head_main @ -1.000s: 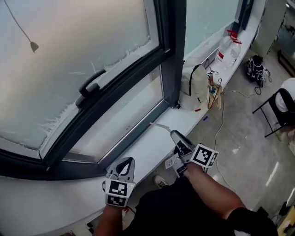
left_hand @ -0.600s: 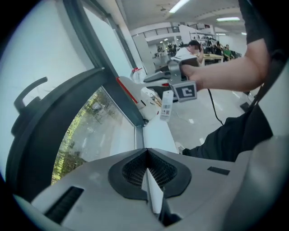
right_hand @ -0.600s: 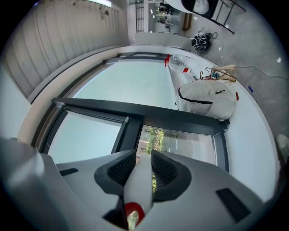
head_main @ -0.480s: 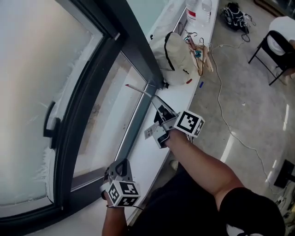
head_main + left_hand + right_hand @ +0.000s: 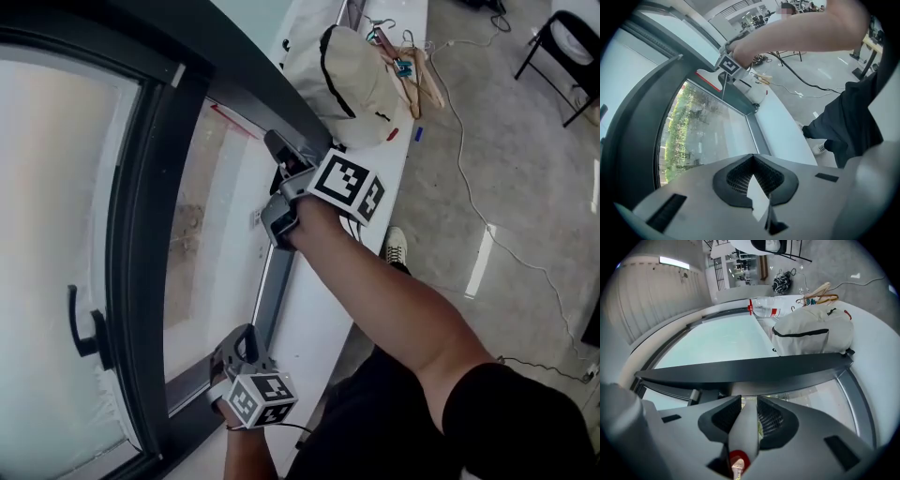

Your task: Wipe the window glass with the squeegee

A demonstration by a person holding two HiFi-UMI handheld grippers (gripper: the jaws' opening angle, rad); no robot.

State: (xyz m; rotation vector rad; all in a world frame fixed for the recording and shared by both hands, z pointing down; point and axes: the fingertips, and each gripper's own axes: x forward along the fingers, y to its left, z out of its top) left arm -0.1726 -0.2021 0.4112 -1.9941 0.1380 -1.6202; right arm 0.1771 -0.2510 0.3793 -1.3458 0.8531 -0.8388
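Note:
My right gripper (image 5: 277,148) is shut on the white handle of the squeegee (image 5: 234,122). Its red-striped blade lies against the top of the lower glass pane (image 5: 211,225), right under the dark frame bar. The left gripper view shows that blade (image 5: 710,78) and the right gripper (image 5: 729,63) at the pane's far upper corner. In the right gripper view the handle (image 5: 745,437) sits clamped between the jaws, red end toward the camera. My left gripper (image 5: 242,339) hangs shut and empty low by the sill, its jaws (image 5: 757,197) meeting over the white ledge.
A cream bag (image 5: 356,84) and wooden hangers (image 5: 412,66) lie on the white sill (image 5: 319,300) beyond the right gripper. A water bottle (image 5: 766,308) stands farther along. A black window handle (image 5: 84,323) sticks out of the frosted sash. A cable (image 5: 497,244) crosses the floor.
The right gripper has risen from the sill with the squeegee and put the blade on the top of the lower pane. The left gripper stays low and shut.

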